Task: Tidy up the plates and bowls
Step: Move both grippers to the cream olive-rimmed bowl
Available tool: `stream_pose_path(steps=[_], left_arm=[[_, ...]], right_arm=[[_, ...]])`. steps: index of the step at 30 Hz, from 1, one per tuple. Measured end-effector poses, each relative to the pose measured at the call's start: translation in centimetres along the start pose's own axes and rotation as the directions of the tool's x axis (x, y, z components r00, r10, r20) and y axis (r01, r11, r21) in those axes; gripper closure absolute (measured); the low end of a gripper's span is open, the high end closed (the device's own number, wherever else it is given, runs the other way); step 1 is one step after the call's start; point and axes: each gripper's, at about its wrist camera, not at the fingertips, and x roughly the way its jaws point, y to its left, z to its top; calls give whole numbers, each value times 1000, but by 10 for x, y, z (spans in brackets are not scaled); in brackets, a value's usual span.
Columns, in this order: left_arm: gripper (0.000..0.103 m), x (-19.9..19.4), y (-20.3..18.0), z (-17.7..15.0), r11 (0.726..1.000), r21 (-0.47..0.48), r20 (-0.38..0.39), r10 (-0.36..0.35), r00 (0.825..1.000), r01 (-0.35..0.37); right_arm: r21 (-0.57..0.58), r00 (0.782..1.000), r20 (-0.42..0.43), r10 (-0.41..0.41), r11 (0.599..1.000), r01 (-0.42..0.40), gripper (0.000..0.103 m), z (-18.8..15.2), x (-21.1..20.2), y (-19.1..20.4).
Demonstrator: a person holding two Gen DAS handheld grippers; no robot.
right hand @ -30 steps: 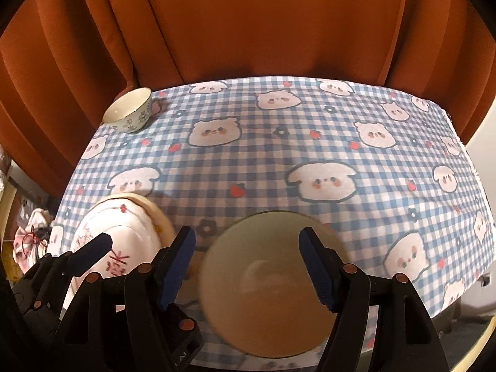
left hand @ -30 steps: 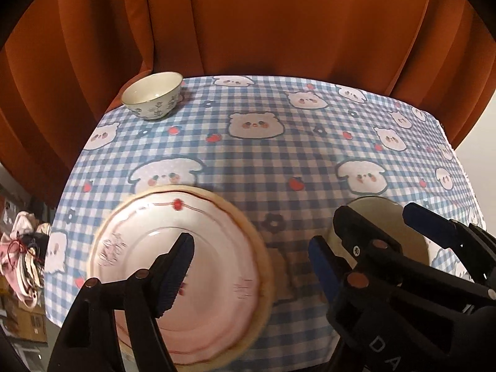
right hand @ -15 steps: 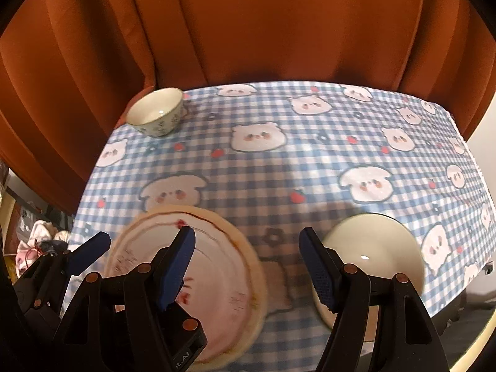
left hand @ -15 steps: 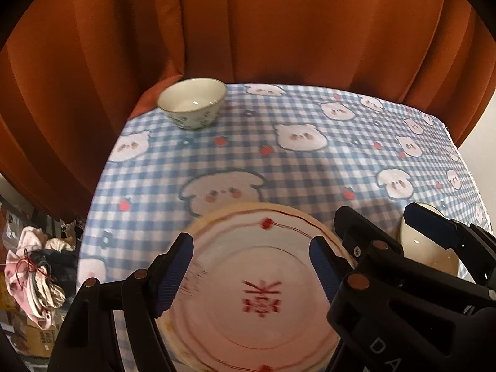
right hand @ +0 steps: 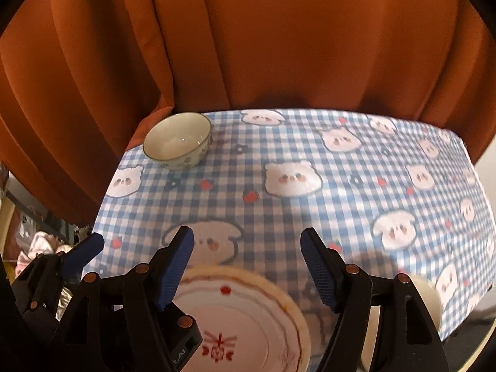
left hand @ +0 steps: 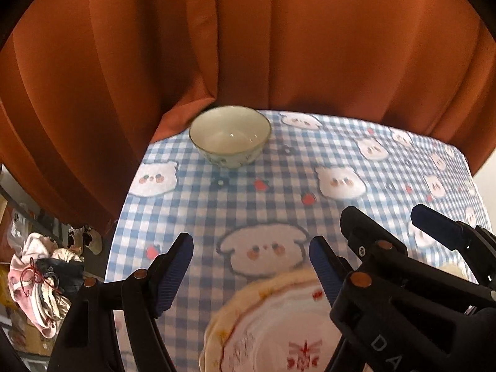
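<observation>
A small floral bowl (left hand: pixel 229 138) (right hand: pixel 178 144) stands upright near the table's far left corner, next to the curtain. A white plate with red trim and a red mark (left hand: pixel 279 325) (right hand: pixel 241 319) lies on the checked cloth at the near edge. My left gripper (left hand: pixel 248 269) hovers open over bare cloth just beyond the plate's far rim, with nothing between its pads. My right gripper (right hand: pixel 248 266) is open and empty above the plate's far rim. A cream bowl (right hand: pixel 427 297) shows at the near right, partly hidden by the right finger.
An orange curtain (left hand: pixel 248 46) hangs right behind the table and touches its far left corner. The blue checked tablecloth (right hand: pixel 341 186) with bear prints stretches away to the right. Clothes and boxes (left hand: pixel 40 285) lie on the floor beyond the table's left edge.
Both grippers have moved together across the table toward the far left. The floral bowl now looks larger and nearer. The plate and cream bowl have slid toward the bottom and right of the views.
</observation>
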Motion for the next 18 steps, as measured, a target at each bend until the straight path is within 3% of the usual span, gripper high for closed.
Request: stream_pose_path(steps=[7, 18], left_arm=[[24, 31, 9, 40, 995, -44, 1, 85, 996, -85], [25, 82, 30, 89, 981, -107, 17, 167, 986, -164]], right_arm=[[-38, 996, 5, 88, 995, -87, 28, 44, 36, 7], [-63, 994, 13, 108, 992, -107, 28, 104, 105, 28]])
